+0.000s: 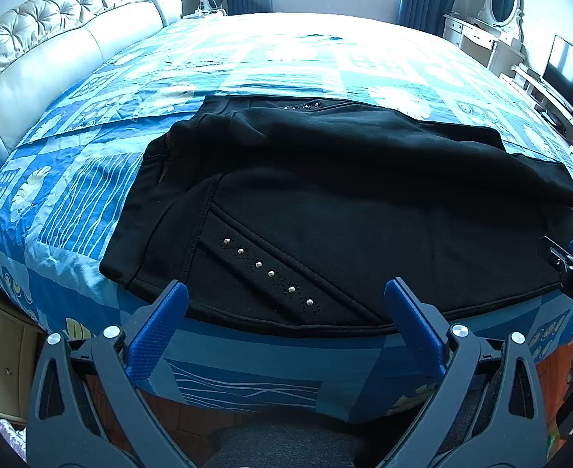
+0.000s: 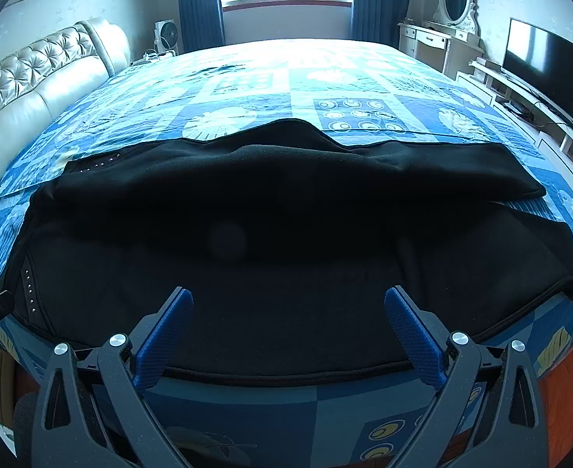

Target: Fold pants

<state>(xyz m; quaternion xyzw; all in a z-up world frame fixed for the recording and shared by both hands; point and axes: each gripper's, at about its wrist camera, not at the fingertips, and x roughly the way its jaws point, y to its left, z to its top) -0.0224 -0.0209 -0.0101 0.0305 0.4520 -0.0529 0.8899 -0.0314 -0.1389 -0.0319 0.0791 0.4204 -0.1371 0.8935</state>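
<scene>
The black pants (image 1: 325, 210) lie across the near edge of the bed (image 1: 247, 70), loosely doubled, upper layer rumpled. Both claws hang wide open and empty just short of the near hem: left claw (image 1: 286, 292) by the studded pocket (image 1: 271, 273), right claw (image 2: 288, 300) mid-garment. Judged between folds; next, each should pinch an edge.

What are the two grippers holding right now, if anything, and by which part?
Nothing. The left gripper and right gripper are both open, hovering at the near edge of the black pants lying on the bed.
</scene>
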